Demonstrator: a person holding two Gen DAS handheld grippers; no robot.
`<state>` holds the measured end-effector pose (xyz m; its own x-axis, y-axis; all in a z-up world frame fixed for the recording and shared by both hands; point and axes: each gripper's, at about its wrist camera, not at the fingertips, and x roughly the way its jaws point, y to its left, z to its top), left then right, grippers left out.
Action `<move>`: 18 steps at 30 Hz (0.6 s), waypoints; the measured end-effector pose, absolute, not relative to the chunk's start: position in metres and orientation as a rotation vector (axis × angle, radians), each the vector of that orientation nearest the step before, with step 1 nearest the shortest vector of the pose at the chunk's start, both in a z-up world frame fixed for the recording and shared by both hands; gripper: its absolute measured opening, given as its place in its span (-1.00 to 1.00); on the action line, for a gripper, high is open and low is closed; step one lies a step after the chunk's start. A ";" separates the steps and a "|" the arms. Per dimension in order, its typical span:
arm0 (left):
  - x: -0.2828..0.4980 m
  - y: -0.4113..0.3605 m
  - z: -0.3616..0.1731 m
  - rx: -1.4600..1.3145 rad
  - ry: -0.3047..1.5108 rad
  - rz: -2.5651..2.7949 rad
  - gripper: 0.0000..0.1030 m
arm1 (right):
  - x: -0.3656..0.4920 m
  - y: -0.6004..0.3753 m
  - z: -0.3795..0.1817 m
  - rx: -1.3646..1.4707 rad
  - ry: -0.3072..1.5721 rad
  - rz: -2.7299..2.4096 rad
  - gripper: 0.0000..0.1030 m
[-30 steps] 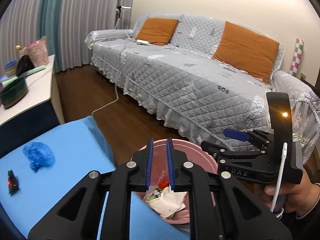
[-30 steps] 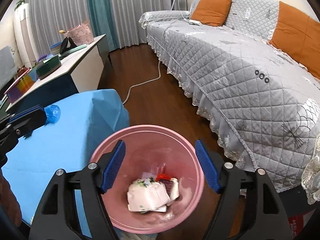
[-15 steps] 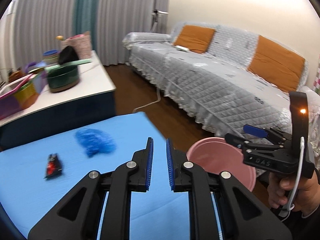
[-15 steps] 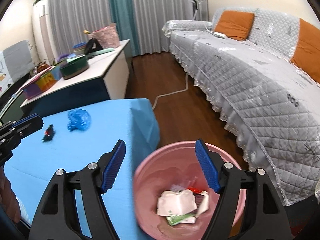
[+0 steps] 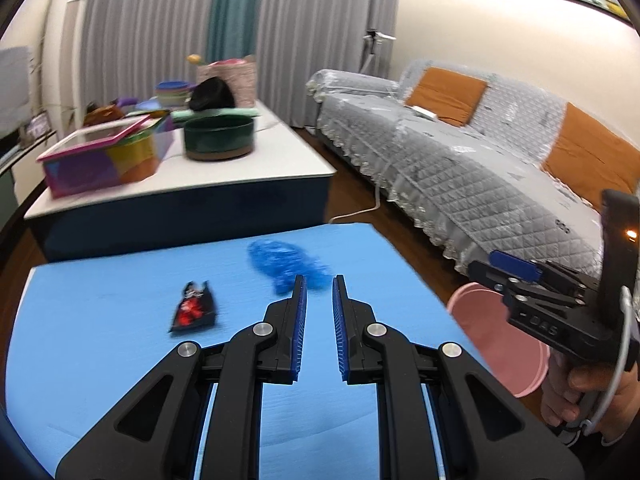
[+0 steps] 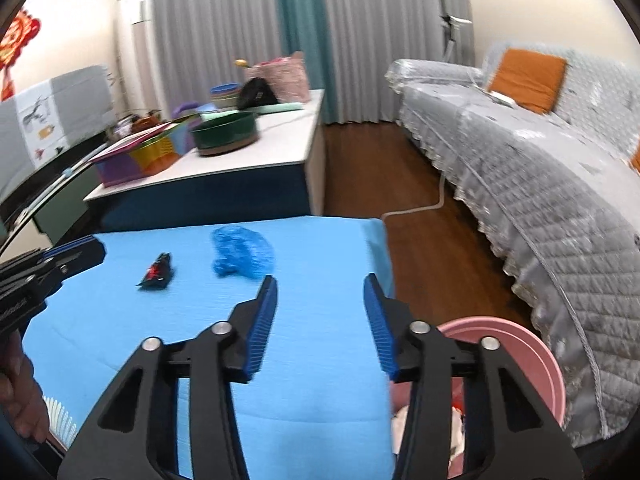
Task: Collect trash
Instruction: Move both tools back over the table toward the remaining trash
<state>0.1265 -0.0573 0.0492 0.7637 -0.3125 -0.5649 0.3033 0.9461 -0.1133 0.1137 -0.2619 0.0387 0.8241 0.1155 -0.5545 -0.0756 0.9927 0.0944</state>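
Observation:
A crumpled blue plastic bag and a black-and-red wrapper lie on the blue-covered table. My left gripper hovers just short of the bag, its jaws a narrow gap apart with nothing between them; its tip shows at the left of the right wrist view. My right gripper is over the table's right part, its jaws closing on empty air. The pink bin stands on the floor to the right, with paper trash inside.
Behind the table stands a low white-topped cabinet carrying a dark green bowl, a colourful box and a pink basket. A grey quilted sofa with orange cushions fills the right. A white cable crosses the wood floor.
Both grippers swung left, from above the pink bin to over the blue table. The bin now sits at the lower right. The right jaws have narrowed; the left gap looks unchanged.

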 end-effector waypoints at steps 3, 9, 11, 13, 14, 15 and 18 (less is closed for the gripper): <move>0.137 -0.035 0.039 -0.042 0.641 -0.280 -0.73 | 0.114 -0.249 0.040 0.052 0.574 0.130 -0.19; 0.162 0.006 0.020 -0.112 0.700 -0.156 -0.73 | 0.118 -0.243 0.043 0.066 0.529 0.141 -0.19; 0.173 0.019 0.013 -0.146 0.724 -0.113 -0.74 | 0.123 -0.243 0.041 0.072 0.534 0.139 -0.19; 0.183 0.029 0.005 -0.179 0.748 -0.075 -0.73 | 0.130 -0.243 0.036 0.082 0.546 0.141 -0.19; 0.185 0.033 0.001 -0.189 0.756 -0.061 -0.73 | 0.133 -0.243 0.034 0.087 0.552 0.148 -0.19; 0.189 0.037 -0.004 -0.199 0.766 -0.046 -0.73 | 0.138 -0.242 0.031 0.093 0.563 0.159 -0.19; 0.200 0.042 -0.014 -0.214 0.793 -0.018 -0.73 | 0.149 -0.236 0.025 0.087 0.578 0.177 -0.19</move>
<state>0.1998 0.0416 -0.0143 0.7030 -0.0961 -0.7047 -0.0639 0.9783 -0.1971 0.1491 -0.2363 0.0249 0.8231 0.1903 -0.5350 -0.1415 0.9812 0.1313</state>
